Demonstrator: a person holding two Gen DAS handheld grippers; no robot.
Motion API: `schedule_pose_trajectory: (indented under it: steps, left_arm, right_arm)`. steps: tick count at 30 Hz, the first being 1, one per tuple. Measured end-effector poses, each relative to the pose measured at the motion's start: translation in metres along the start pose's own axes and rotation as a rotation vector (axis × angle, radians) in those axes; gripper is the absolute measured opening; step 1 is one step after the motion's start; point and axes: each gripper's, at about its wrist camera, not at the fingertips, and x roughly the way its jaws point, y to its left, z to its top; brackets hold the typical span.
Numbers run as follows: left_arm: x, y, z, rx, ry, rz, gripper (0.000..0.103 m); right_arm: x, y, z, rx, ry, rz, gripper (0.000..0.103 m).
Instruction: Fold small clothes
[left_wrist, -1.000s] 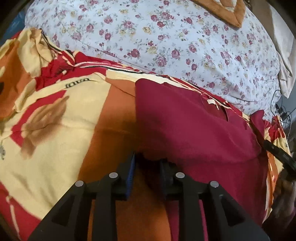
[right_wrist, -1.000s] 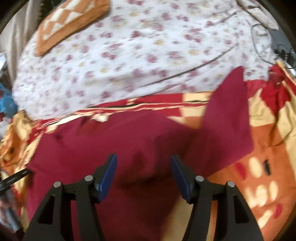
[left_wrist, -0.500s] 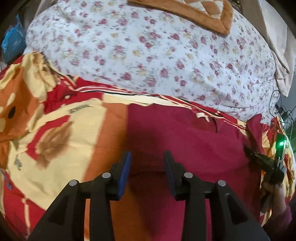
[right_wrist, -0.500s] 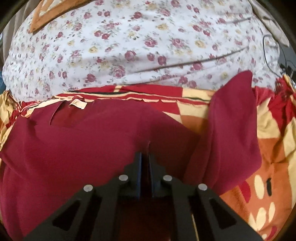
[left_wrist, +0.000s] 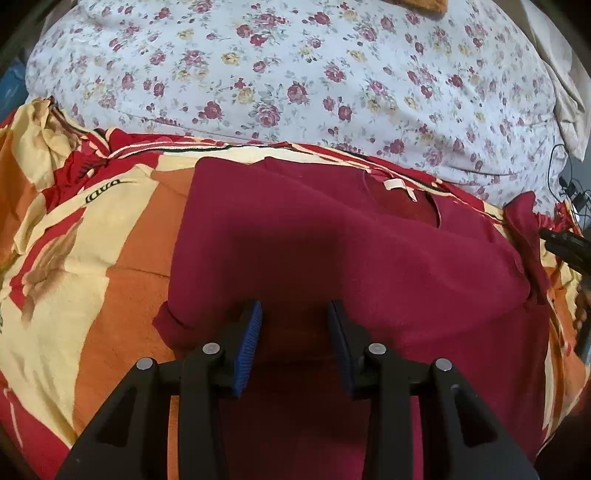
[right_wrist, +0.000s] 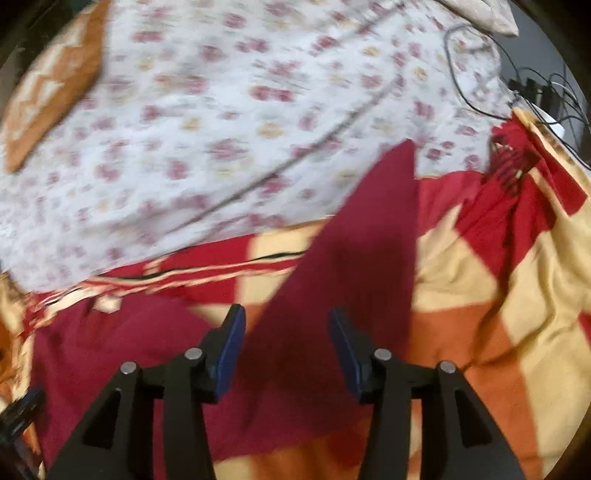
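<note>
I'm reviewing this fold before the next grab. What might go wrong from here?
The sleeve sticks out unfolded over the patterned blanket; a grab there might drag the maroon shirt askew. The right gripper is opening with cloth between its fingers, so it may snag.

Maroon shirt (left_wrist: 332, 243) of soft matt knit cloth with a small pale woven label (left_wrist: 399, 186), patterned blanket (left_wrist: 92, 236) of fuzzy fleece-like cloth, floral bedsheet (left_wrist: 295, 74) of thin smooth cotton-like fabric, left gripper (left_wrist: 294, 332) in matt black plastic with ribbed blue rubbery pads (left_wrist: 248, 343) and shiny metal screw heads.
</note>
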Motion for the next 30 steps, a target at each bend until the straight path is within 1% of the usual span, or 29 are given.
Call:
schedule_pose_trajectory:
  steps: [2,4,5,6,7,9,10,11,12,13,14,15,19,22,24,26,27,29,30]
  left_arm:
    - [0.000,-0.003,-0.001,0.010,-0.009,0.014,0.029]
    - [0.001,-0.007,-0.003,0.027,-0.021,0.029,0.033]
    - [0.002,-0.008,-0.004,0.035,-0.027,0.034,0.034]
    - [0.002,-0.010,-0.005,0.045,-0.034,0.040,0.036]
    - [0.002,-0.011,-0.006,0.051,-0.038,0.044,0.036]
    - [0.002,-0.012,-0.007,0.060,-0.045,0.051,0.037]
    - [0.002,-0.012,-0.007,0.062,-0.048,0.050,0.037]
    - [0.002,-0.012,-0.007,0.062,-0.049,0.047,0.037]
    - [0.002,-0.011,-0.007,0.062,-0.048,0.042,0.038]
    - [0.003,-0.010,-0.006,0.058,-0.047,0.035,0.039]
    - [0.004,-0.009,-0.006,0.052,-0.045,0.027,0.039]
    - [0.004,-0.008,-0.005,0.043,-0.045,0.019,0.040]
    - [0.006,-0.010,-0.005,0.034,-0.052,0.021,0.042]
    - [0.006,-0.011,-0.006,0.034,-0.057,0.030,0.042]
    - [0.005,-0.011,-0.006,0.031,-0.051,0.025,0.042]
    - [0.004,-0.009,-0.005,0.027,-0.037,0.019,0.042]
    - [0.003,-0.009,-0.005,0.023,-0.031,0.018,0.042]
    - [-0.003,-0.006,-0.005,-0.002,-0.023,0.011,0.042]
    - [-0.007,-0.003,-0.005,-0.022,-0.026,0.002,0.042]
  right_arm:
    - [0.021,-0.005,0.013,0.012,0.036,-0.013,0.050]
    - [0.042,-0.003,0.024,0.013,0.052,-0.026,0.053]
    - [0.051,-0.001,0.029,0.010,0.055,-0.045,0.060]
    - [0.059,0.002,0.033,0.004,0.057,-0.067,0.070]
    - [0.068,0.004,0.037,-0.003,0.064,-0.092,0.073]
    - [0.088,0.005,0.046,-0.005,0.088,-0.174,0.075]
    - [0.095,0.004,0.049,-0.001,0.092,-0.195,0.075]
    - [0.102,0.001,0.051,0.004,0.093,-0.208,0.073]
    - [0.106,-0.002,0.052,0.007,0.096,-0.215,0.058]
    - [0.108,-0.005,0.052,0.012,0.103,-0.221,0.047]
    - [0.105,-0.009,0.052,0.022,0.099,-0.202,0.030]
    - [0.099,-0.013,0.051,0.041,0.087,-0.147,0.009]
    - [0.067,-0.025,0.046,0.094,0.042,0.023,0.007]
    - [0.033,-0.023,0.039,0.095,0.002,0.134,0.007]
    - [0.008,-0.011,0.033,0.066,-0.023,0.222,0.007]
    - [-0.014,0.006,0.031,0.005,-0.051,0.271,0.007]
    - [-0.022,0.013,0.030,-0.003,-0.056,0.293,0.007]
    - [-0.039,0.027,0.025,-0.018,-0.049,0.394,0.007]
    - [-0.049,0.039,0.020,-0.051,-0.044,0.443,0.007]
